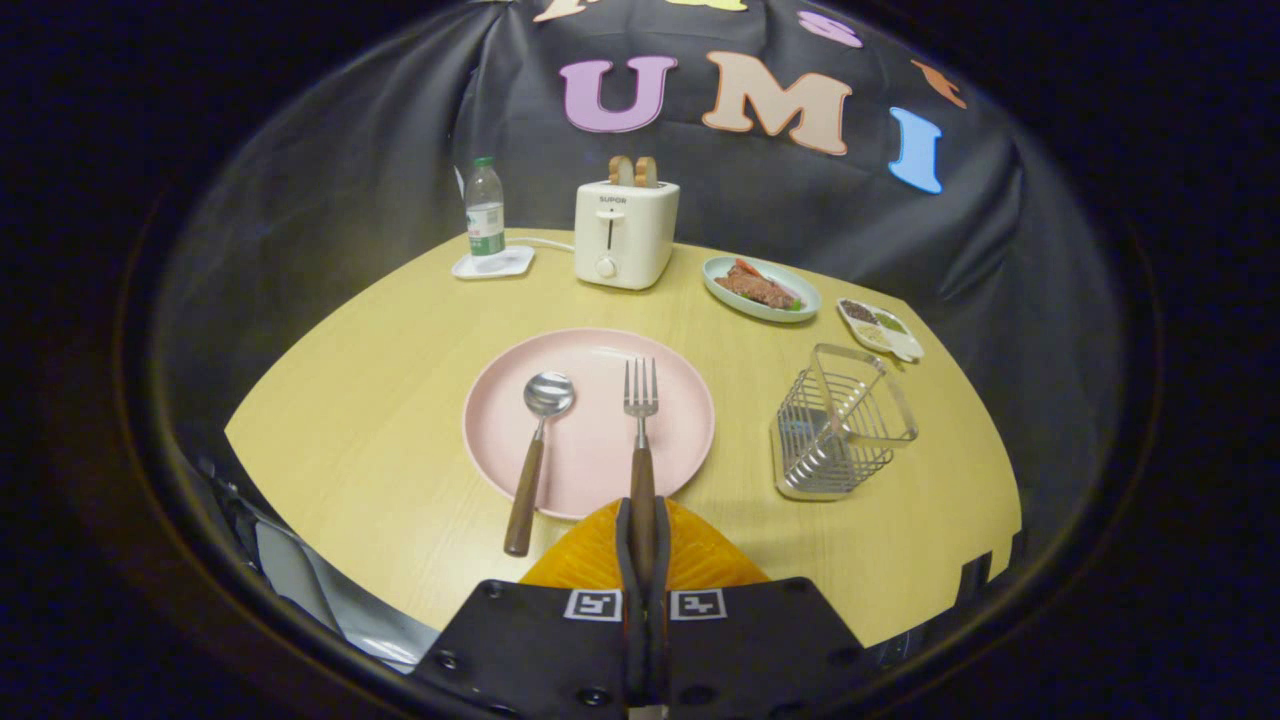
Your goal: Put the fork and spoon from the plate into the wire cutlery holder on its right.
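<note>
A pink plate [588, 450] lies on the wooden table just ahead of my fingers. A fork [640, 405] with a wooden handle lies on the plate's right half, tines pointing away. Its handle runs back over the plate's near rim and in between my fingers. My gripper [641, 518] is shut on that handle end. A spoon [538, 445] with a wooden handle lies on the plate's left half, its handle sticking out over the near rim onto the table. The wire cutlery holder [842, 425] stands upright to the right of the plate, with nothing visible in it.
Beyond the plate stand a white toaster [625, 232] with two slices of toast, a bottle [485, 208] on a white coaster [493, 264], an oval dish of food [760, 288] and a small divided dish [880, 330] just behind the holder. The table's near edge is beside my fingers.
</note>
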